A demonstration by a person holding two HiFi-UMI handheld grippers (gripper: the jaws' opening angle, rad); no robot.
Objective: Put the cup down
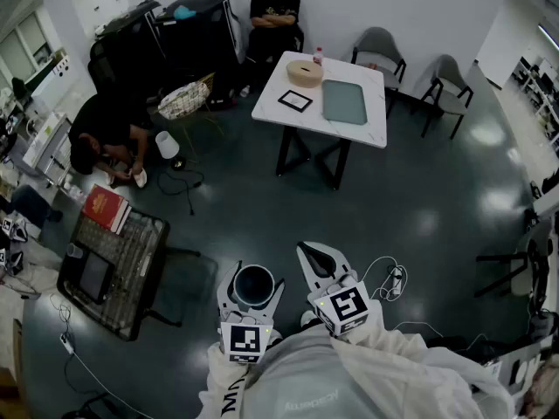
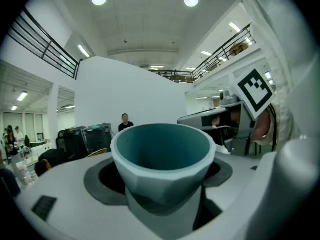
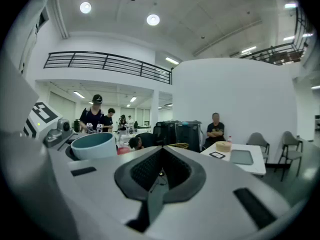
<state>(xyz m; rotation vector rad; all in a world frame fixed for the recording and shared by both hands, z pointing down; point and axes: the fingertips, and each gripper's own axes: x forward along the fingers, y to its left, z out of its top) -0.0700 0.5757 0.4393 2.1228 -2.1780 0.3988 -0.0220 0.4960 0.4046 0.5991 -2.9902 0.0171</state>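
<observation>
One cup (image 2: 161,151) is clasped by the left gripper (image 1: 252,282) | right gripper (image 3: 161,159) jaws are pressed together, empty | table (image 1: 371,112) is seen well apart

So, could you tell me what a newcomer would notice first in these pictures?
The teal-lined cup, gripped in the left gripper, fills that gripper's view. Beside it the right gripper is shut and empty. Across the floor stands a white table, a person seated behind it.
</observation>
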